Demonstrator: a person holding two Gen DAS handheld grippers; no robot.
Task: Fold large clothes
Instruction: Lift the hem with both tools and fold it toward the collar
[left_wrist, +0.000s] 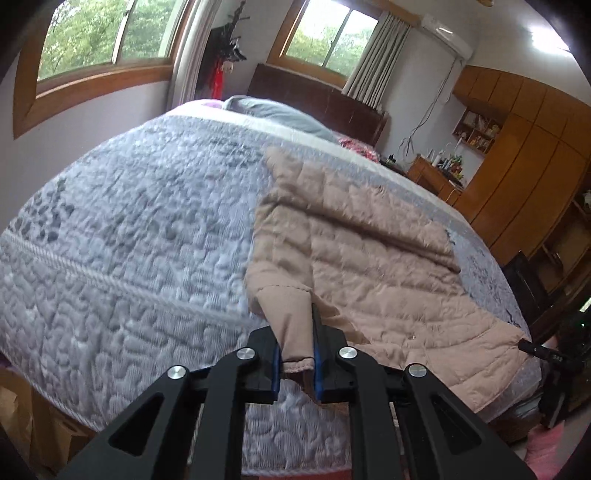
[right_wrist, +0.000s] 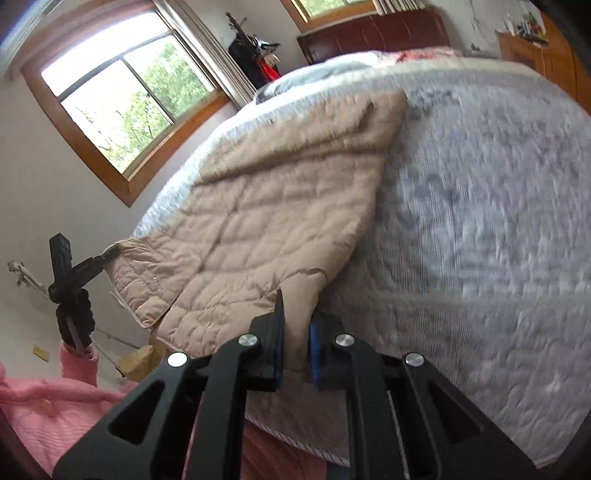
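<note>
Beige quilted jacket (left_wrist: 369, 251) lies spread across the near part of my bed, on a grey-and-white patterned quilt (left_wrist: 129, 221) that covers the whole mattress. I have both grippers on its near hem. My left gripper (left_wrist: 298, 354) is pinching a folded corner of the beige fabric between its blue pads (left_wrist: 317, 369), the jaws nearly pressed together with only the cloth between them; that corner is lifted clear of the quilt while the rest of the jacket lies flat beyond it. My right gripper (right_wrist: 295, 354) is pinching the other near corner the same way, jaws almost closed on a thin fold of fabric. From the right wrist view, the jacket (right_wrist: 266, 206) stretches away toward the far left, and my left gripper (right_wrist: 79, 275) shows at its left edge, gripping the hem. A pink sleeve (right_wrist: 79, 363) covers the arm below it. Far across the bed sit a grey-blue pillow (left_wrist: 280, 110) and a dark wooden headboard (left_wrist: 325, 99). Wood-framed windows (right_wrist: 122, 110) fill the left wall, and wooden cupboards (left_wrist: 517, 147) line the right side of the room
</note>
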